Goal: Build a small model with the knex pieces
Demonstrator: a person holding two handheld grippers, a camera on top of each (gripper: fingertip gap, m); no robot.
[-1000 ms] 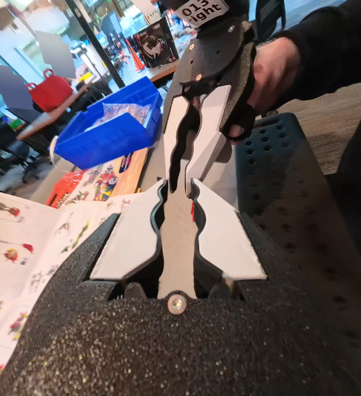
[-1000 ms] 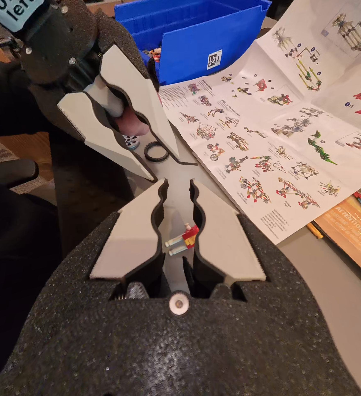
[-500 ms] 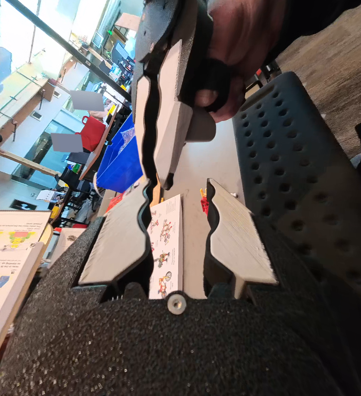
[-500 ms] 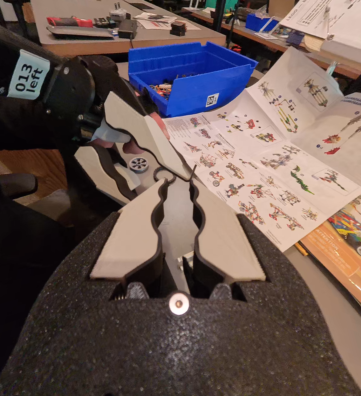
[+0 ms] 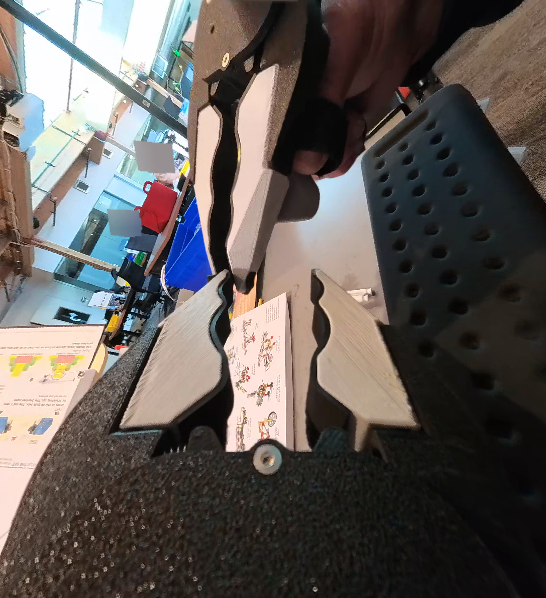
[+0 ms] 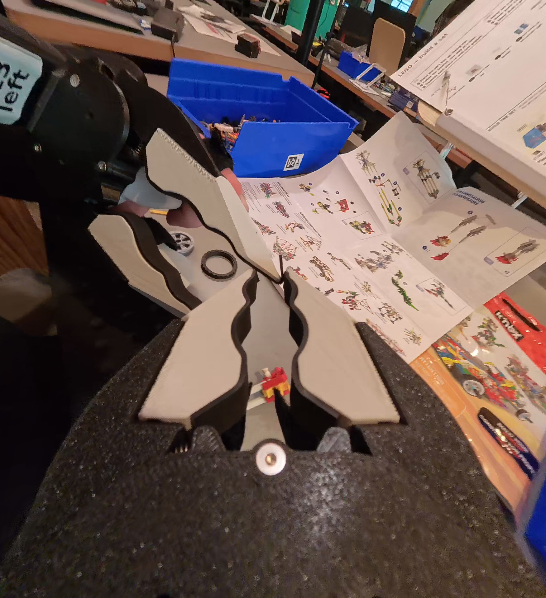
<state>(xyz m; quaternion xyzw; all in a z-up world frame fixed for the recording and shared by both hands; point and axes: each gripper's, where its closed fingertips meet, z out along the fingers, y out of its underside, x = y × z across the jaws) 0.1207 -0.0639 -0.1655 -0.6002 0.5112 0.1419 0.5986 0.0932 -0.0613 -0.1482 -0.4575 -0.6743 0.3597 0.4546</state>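
The left gripper (image 5: 268, 281) has its jaws spread wide and grips nothing; a second ago they stood only a narrow gap apart, so it has opened. Between its fingers lies the folded instruction leaflet (image 5: 262, 356), not touched. The right gripper (image 6: 271, 280) keeps its jaws a narrow slit apart, as before, with nothing seen in hold. The tip of the left gripper's upper finger (image 6: 200, 194) sits just in front of that slit, where a thin dark sliver shows – too small to tell what it is.

Below the right gripper, on the grey table (image 6: 265, 323), lies a small red-and-yellow brick build (image 6: 275, 383), free of both grippers. Near the left gripper lie a black tyre ring (image 6: 219, 264) and a grey wheel hub (image 6: 181, 241).

Farther off, the blue bin (image 6: 281, 142) holds a heap of loose coloured building pieces (image 6: 233, 124) – none can be told apart. A red-and-orange toy package (image 6: 492, 372) lies beside the leaflet
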